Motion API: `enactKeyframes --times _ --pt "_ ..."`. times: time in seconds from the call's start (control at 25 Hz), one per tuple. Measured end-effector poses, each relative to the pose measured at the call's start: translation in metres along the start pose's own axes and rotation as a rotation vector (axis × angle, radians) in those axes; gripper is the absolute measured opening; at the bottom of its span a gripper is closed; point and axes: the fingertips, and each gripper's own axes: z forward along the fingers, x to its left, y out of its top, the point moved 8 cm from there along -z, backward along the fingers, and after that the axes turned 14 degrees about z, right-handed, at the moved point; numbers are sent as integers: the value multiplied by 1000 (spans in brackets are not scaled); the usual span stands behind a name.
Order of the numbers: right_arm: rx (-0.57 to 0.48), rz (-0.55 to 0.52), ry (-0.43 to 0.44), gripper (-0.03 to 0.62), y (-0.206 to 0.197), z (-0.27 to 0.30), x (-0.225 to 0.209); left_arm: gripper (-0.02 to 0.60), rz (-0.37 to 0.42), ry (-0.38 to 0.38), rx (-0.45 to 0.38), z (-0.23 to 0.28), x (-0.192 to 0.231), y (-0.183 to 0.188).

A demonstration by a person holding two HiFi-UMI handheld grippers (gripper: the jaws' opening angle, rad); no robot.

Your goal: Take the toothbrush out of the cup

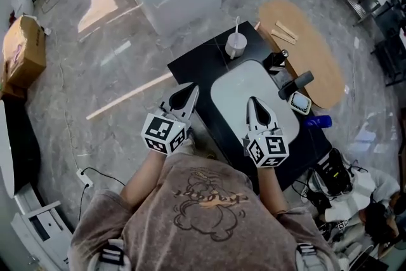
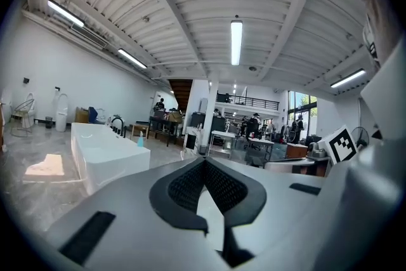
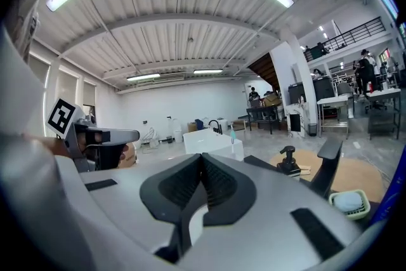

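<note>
White toothbrush [image 1: 238, 25], upright in white cup [image 1: 236, 45] at far end of black counter [image 1: 195, 61], beyond the sink basin [image 1: 236, 89]; left gripper [image 1: 191, 92] and right gripper [image 1: 253, 103] well short of it, both clenched, empty.

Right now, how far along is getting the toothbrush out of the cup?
Nothing done: the toothbrush stands in the cup beyond the sink. Nothing in hand: the left gripper and right gripper are both shut, empty, short of the cup. Left: reach, grip the toothbrush, lift it out.
</note>
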Motion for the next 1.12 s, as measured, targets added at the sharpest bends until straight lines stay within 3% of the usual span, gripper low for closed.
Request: enactKeyframes --times 0.6,1.12 --pt "-76 30 -149 2 19 95 38 20 3 -195 -24 68 114 7" --pt "-122 -7 -164 6 33 101 29 20 -23 -233 -41 93 115 12"
